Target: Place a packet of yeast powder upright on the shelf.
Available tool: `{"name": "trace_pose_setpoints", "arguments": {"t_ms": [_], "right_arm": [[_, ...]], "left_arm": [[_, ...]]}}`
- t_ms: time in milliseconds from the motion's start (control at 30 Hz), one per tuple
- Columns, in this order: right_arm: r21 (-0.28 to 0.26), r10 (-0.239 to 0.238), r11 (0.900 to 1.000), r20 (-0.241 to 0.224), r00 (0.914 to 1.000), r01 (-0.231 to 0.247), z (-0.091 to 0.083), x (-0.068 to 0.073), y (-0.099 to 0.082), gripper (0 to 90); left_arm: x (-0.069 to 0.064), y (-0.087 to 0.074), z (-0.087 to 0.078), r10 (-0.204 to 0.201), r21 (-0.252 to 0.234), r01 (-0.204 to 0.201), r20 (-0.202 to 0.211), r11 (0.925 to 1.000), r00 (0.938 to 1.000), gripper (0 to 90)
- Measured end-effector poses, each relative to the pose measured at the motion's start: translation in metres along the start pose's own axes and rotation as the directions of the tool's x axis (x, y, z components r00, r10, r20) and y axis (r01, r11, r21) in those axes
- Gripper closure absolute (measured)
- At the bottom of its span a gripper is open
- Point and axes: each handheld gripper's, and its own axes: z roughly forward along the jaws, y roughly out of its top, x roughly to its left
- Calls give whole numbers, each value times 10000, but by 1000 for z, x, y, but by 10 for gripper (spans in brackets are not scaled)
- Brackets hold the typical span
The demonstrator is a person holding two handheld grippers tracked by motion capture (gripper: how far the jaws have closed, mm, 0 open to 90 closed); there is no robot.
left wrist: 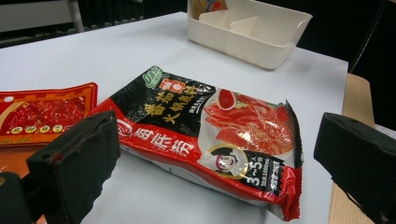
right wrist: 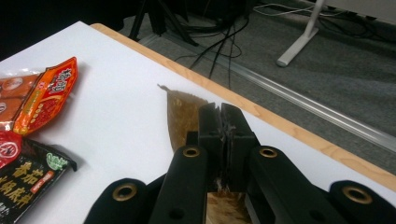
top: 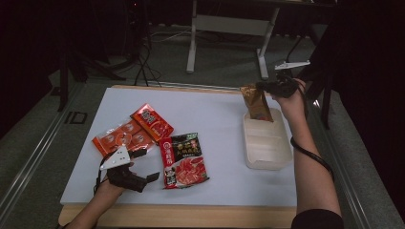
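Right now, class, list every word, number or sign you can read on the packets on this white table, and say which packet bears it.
"3~5" stands in white on the lower corner of the black-and-red glossy soup-base packet.
Large yellow and white Chinese characters run across that same packet; a green round logo sits at its top, too small to read.
Orange flat sauce packets: Chinese print, too blurred to read.
Brown foil pouch held in the right claw: print too small to read.

high view: above your side, looks fwd/down over whole counter [top: 215, 109] | left gripper view: low, close to red-black packet [left wrist: 210, 135], faces tray [left wrist: 252, 32] | right gripper view: close over its jaws, toward counter's far edge | all three share the packet
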Motion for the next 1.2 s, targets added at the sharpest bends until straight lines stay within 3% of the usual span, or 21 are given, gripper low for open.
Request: {"name": "trace_pose_setpoints", "arguments": {"t_ms": [133,233,367,567,667,767,900,1133,1200], "right_arm": [[-3,32,10000,-31,10000,-32,2,0,-3,879],[-72,145,9999,-344,9993,-147,3,0,-5,880],[20,204,9998,-158,9997,-203,6,1,-8,880],[183,426,9989,491,9979,-435,7,-9,-17,879],[16,887,9960,873,9922,-892,4,-18,-24,876],[13,1301,9912,1705,9767,-1323,1,-27,-29,866],[54,1621,9859,2213,9616,-1675,-2,-35,-33,851],[-59,1591,9867,2406,9575,-1624,-7,-33,-34,806],[-164,1482,9887,2471,9576,-1488,-10,-30,-32,732]], "left_arm": [[0,0,0,16,13,-16,17,10000,10000,7],[0,0,0,16,13,-16,23,10000,10000,7],[0,0,0,12,9,-12,10,10000,10000,7],[0,0,0,15,6,-15,25,10000,10000,7],[0,0,0,36,40,-36,13,10000,10000,7],[0,0,0,23,11,-23,13,10000,10000,7],[0,0,1,17,47,-17,10,10000,10000,7],[-1,0,2,16,56,-17,37,10000,10000,7],[-1,0,2,12,61,-12,43,10000,10000,7]]}}
